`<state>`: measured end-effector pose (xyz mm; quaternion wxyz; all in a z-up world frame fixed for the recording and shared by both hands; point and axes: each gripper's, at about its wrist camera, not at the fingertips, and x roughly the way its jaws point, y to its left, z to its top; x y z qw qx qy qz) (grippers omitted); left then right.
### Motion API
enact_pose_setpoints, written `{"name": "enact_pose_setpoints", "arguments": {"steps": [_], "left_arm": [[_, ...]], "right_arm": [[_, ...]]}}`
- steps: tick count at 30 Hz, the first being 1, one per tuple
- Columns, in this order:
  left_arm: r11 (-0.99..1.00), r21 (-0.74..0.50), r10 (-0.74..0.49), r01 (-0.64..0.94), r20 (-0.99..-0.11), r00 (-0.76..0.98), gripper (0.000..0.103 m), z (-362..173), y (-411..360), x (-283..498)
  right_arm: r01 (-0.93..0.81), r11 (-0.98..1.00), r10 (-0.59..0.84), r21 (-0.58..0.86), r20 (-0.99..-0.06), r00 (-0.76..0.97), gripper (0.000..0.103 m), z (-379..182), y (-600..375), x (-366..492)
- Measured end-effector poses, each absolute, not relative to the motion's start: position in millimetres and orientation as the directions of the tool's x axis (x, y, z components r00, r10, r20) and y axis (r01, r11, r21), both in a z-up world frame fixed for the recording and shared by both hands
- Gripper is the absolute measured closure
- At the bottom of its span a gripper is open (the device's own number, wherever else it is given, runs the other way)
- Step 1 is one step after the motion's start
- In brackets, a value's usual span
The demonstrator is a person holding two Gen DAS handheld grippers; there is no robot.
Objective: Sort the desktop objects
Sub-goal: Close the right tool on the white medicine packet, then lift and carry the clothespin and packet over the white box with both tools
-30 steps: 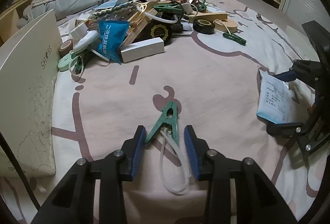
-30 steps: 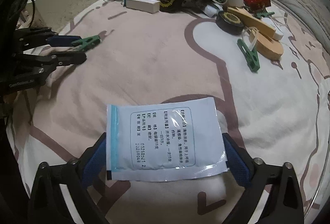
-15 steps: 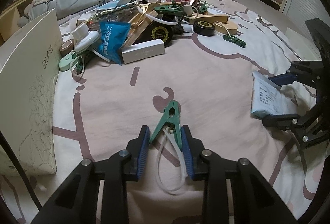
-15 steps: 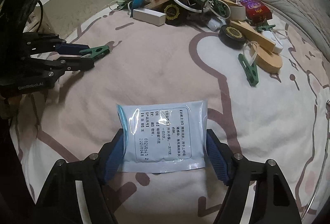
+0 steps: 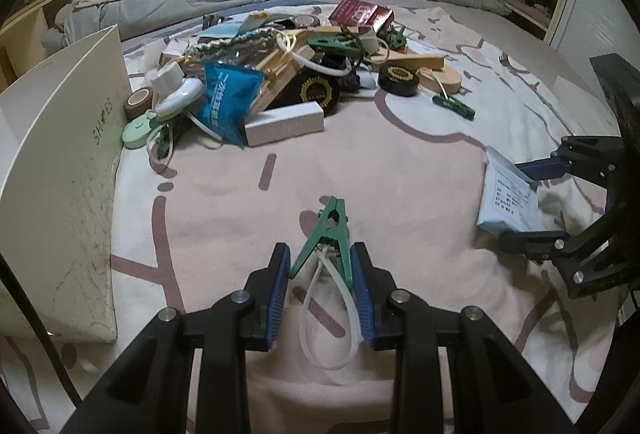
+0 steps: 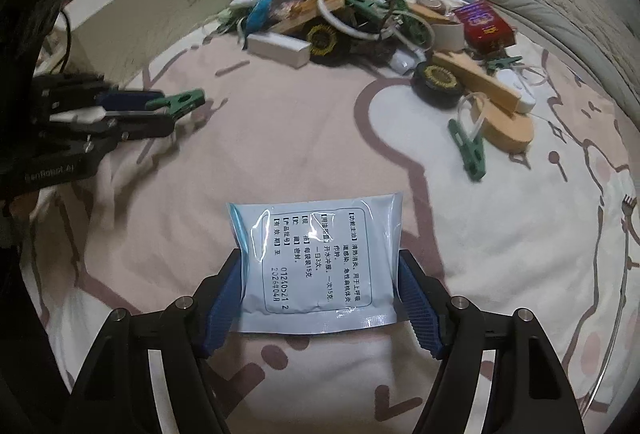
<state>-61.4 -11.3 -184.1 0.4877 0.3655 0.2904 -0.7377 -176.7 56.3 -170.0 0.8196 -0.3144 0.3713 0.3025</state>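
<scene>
On my left, my left gripper (image 5: 320, 286) has its blue pads closed against the splayed handles of a green clothespin (image 5: 326, 234), pinching it; the pin's nose points toward twelve o'clock and its white cord loop (image 5: 326, 322) hangs back toward six between my fingers. In the right wrist view the same clothespin (image 6: 180, 101) sticks out from that gripper at about nine o'clock. At nine to ten o'clock of the left view stands a cream shoe box (image 5: 60, 170), upright on the pink-and-white blanket (image 5: 224, 218). At twelve o'clock, well apart from my fingers, lies the heap of clutter (image 5: 288, 74): a blue sachet (image 5: 226, 102), a white rectangular box (image 5: 284, 124) just beside it, a black tape roll (image 5: 398, 80), a red packet (image 5: 360, 14), and a second green clothespin (image 5: 454, 106) lying alone toward one o'clock.

On my right, my right gripper (image 6: 320, 298) holds a pale blue medicine sachet (image 6: 316, 262), printed side up, its two side edges pressed between the blue pads; the jaws closed in on it within the last second, and the packet bows slightly between them. It lies at six o'clock of the right wrist view, over the blanket. From the left camera the same sachet (image 5: 506, 198) shows at three o'clock, clamped in that gripper (image 5: 532, 202).
</scene>
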Motion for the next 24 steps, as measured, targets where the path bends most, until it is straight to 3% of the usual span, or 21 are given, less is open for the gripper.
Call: {"name": "enact_pose_setpoints", "arguments": {"steps": [11, 24], "left_arm": [[-0.325, -0.075, -0.543, 0.943, -0.801, -0.251, 0.072, -170, -20, -59], [-0.3, -0.077, -0.656, 0.951, -0.707, -0.264, 0.072, -117, -23, -53]], "right_arm": [[-0.687, 0.66, 0.279, -0.302, -0.751, 0.598, 0.029, -142, 63, -169], [-0.658, 0.686, 0.347, -0.31, -0.656, 0.67, 0.029, -96, 69, -176]]}}
